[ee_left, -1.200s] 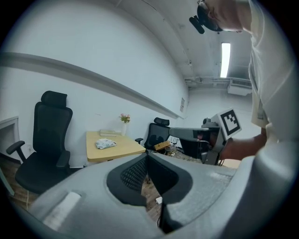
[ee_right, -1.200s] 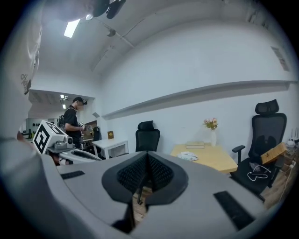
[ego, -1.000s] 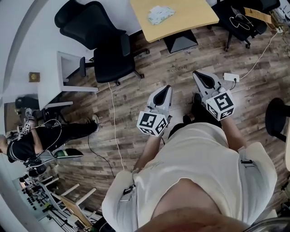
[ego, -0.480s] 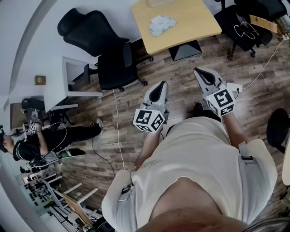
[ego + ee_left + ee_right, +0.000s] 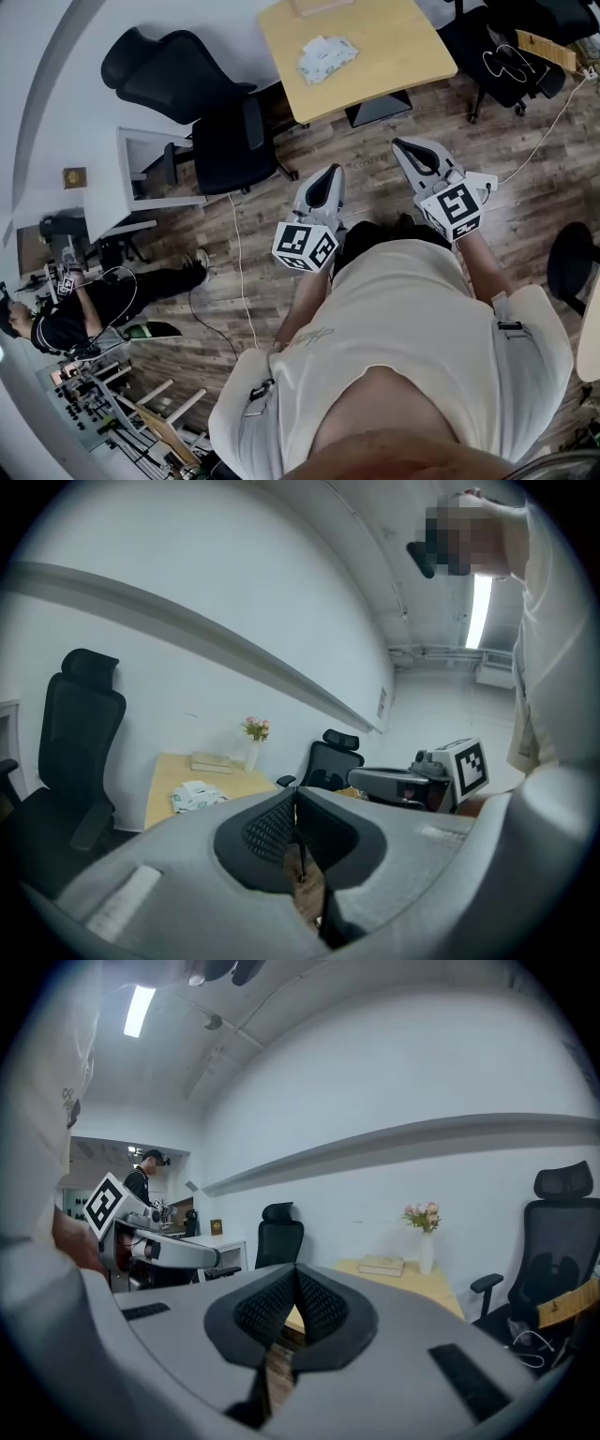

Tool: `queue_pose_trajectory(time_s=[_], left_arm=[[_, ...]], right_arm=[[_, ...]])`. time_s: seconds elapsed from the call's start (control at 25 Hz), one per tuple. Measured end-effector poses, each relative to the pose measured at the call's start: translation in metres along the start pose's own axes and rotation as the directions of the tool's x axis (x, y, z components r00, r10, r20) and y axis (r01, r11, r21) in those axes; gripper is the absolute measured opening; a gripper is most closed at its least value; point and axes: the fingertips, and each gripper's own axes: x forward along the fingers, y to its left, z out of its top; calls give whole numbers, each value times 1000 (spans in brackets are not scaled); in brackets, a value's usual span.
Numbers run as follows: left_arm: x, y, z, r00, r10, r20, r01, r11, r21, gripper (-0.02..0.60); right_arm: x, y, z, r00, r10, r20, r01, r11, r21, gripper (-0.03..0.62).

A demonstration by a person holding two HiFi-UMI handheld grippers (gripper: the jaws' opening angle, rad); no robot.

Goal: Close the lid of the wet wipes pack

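Note:
The wet wipes pack (image 5: 326, 56) lies on a light wooden table (image 5: 394, 56) some way ahead of me; it also shows small in the left gripper view as a white and green pack (image 5: 197, 797). My left gripper (image 5: 330, 177) is held over the wood floor, well short of the table, jaws shut and empty. My right gripper (image 5: 410, 150) is held beside it, nearer the table's front edge, also shut with nothing between its jaws. Whether the pack's lid is up or down cannot be told from here.
A black office chair (image 5: 211, 103) stands left of the table, beside a white desk (image 5: 141, 169). Another black chair (image 5: 497, 42) is to the right. A book (image 5: 382, 1265) and a flower vase (image 5: 427, 1241) sit on the table. A person (image 5: 84, 300) sits at far left. Cables cross the floor.
The view has shifted toward the table, which now lies closer. Both grippers have kept their shut pose and moved forward with me.

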Motion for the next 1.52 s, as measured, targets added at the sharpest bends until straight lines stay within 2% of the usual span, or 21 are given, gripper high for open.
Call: queue_pose_trajectory(time_s=[0.24, 0.48, 0.6, 0.84, 1.04, 1.24, 1.52], left_arm=[[14, 47, 4, 999, -37, -8, 36, 999, -35, 15], [33, 103, 43, 998, -61, 30, 61, 998, 11, 15], [41, 122, 50, 997, -78, 28, 78, 997, 19, 15], [52, 151, 50, 994, -108, 3, 108, 994, 20, 15], [65, 170, 46, 993, -119, -27, 120, 993, 17, 15], [90, 180, 51, 994, -107, -35, 107, 994, 18, 15], [143, 194, 70, 999, -18, -36, 20, 999, 36, 15]], right_arm=[[41, -4, 11, 999, -41, -11, 41, 999, 27, 2], [90, -7, 55, 998, -52, 41, 51, 998, 27, 2], [108, -15, 67, 995, -67, 71, 60, 994, 96, 2], [133, -31, 65, 992, -119, 43, 115, 990, 86, 2], [149, -31, 54, 993, -116, -8, 116, 991, 60, 2], [162, -54, 52, 993, -114, -19, 115, 992, 57, 3], [199, -104, 59, 1000, -16, -6, 16, 1000, 7, 2]])
